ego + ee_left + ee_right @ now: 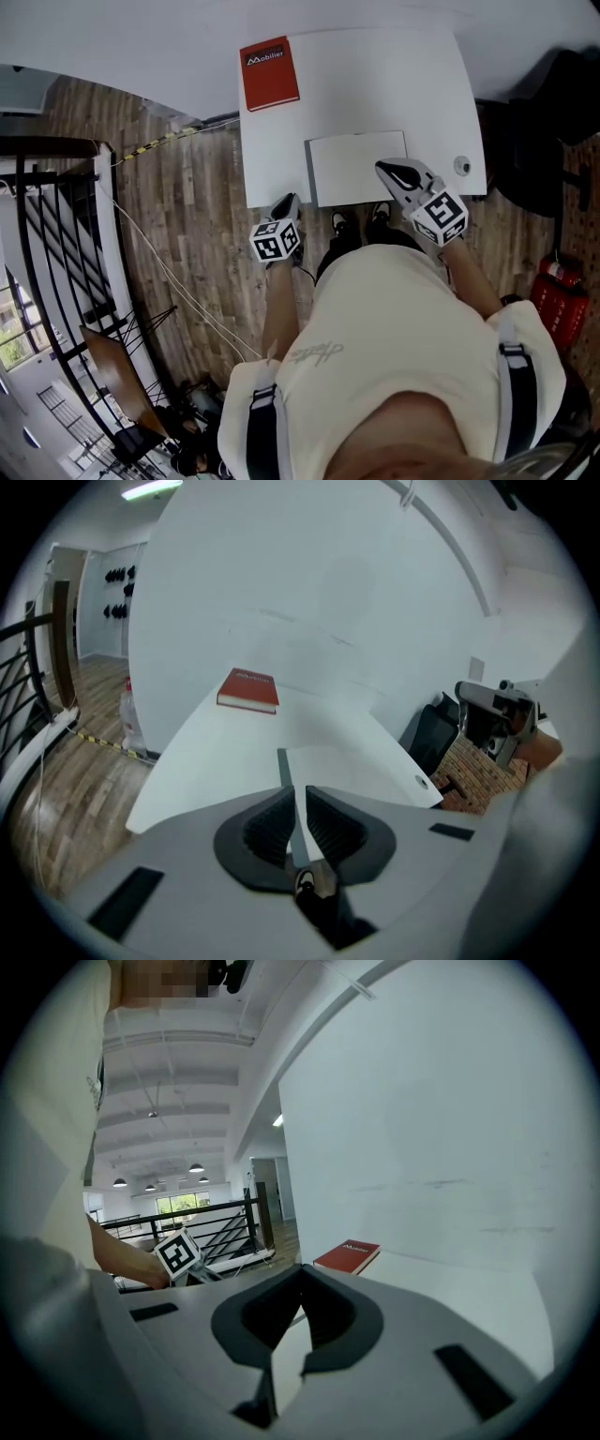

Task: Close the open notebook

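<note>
The notebook is lying at the near edge of the white surface. It is showing one pale cover with a grey spine along its left side, so it is probably already closed rather than spread open.

The right gripper is hanging over the notebook's near right corner, likely where a cover would be pressed flat. Its fingers are meeting at the tips and gripping nothing, and whether they are touching the cover cannot be told.

The left gripper is waiting just off the surface's near edge, left of the spine. Its fingers are drawn to a narrow slit and holding nothing.

There are two books in all, this notebook and one red book sitting well apart at the far left corner. There are two grippers and one surface.
</note>
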A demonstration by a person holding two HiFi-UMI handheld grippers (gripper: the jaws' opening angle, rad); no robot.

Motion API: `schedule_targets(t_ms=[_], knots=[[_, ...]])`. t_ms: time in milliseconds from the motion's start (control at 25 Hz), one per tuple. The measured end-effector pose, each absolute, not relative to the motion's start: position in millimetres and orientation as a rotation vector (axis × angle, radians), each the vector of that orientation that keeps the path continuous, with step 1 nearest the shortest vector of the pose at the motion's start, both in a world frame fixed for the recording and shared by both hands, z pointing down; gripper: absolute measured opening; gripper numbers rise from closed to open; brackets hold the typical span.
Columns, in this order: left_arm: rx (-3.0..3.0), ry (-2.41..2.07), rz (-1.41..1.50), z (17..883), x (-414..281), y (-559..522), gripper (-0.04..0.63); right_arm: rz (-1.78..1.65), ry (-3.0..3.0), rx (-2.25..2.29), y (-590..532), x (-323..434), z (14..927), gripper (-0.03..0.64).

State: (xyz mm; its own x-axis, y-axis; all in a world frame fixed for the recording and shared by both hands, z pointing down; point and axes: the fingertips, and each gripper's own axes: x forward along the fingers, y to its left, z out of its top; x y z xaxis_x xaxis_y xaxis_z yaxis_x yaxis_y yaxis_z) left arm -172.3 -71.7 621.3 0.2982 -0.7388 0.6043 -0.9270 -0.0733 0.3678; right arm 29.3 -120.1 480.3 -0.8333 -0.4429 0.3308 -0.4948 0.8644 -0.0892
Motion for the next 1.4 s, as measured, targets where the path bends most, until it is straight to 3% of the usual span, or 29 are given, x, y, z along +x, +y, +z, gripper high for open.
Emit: schedule_targets(t_ms=[560,1400], knots=[[1.663,-1.249,0.314,732.0,-143.7,-29.4,0.023,0.22,-2.672,0.587,-112.7,8.3,503.0,0.008],[1.62,-0.92,0.031,748.4,-132.0,-32.5,0.023,0.29,-2.584,0.624,-104.2,8.5,529.0,0.008]])
